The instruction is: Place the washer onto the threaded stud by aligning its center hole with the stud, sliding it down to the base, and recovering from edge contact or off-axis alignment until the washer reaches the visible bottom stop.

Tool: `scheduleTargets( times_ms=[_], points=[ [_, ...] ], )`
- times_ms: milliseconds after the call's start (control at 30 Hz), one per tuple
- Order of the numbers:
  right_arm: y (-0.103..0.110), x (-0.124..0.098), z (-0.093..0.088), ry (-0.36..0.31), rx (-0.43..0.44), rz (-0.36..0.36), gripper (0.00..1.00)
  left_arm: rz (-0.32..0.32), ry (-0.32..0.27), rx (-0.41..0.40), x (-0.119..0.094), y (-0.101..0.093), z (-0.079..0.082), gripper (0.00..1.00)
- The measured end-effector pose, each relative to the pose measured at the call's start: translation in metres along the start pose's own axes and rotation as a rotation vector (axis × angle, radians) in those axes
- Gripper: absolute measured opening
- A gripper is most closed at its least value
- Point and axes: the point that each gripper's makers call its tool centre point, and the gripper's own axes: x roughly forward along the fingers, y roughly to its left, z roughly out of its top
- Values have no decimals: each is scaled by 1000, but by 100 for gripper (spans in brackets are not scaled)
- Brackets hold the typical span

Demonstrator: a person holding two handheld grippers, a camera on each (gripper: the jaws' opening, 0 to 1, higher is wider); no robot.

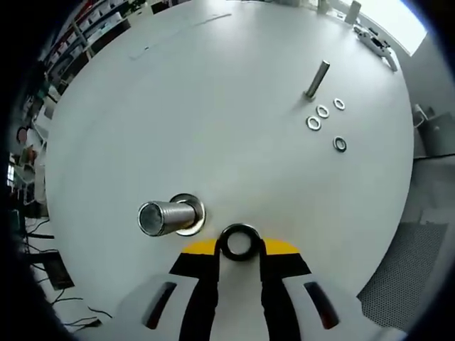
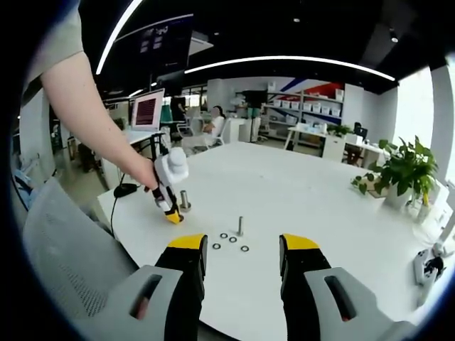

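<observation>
Right now the left gripper (image 1: 240, 250) has its jaws clamped on a washer (image 1: 239, 241), just beside the threaded stud (image 1: 168, 217) on the white table (image 1: 213, 106). Beyond, four loose washers (image 1: 323, 117) lie near a second stud (image 1: 317, 78). Right gripper (image 2: 242, 259) jaws stand wide apart.

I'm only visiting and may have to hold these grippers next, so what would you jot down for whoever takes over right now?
Left gripper: shut on a dark washer, just beside the near threaded stud, not yet over it.
Near stud: one washer already lies at its base.
Right gripper: open, empty, hovering back from the table.
Spare washers: four loose by a second stud.
Left to do: centre the held washer's hole on the stud and slide it down.
</observation>
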Motion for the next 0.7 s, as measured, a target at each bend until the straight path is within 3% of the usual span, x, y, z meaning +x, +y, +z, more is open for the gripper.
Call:
scheduleTargets(
  times_ms=[700],
  points=[
    [0, 0, 0, -1, 2, 3, 43, 13, -22, 38, -7, 5, 0, 19]
  ],
)
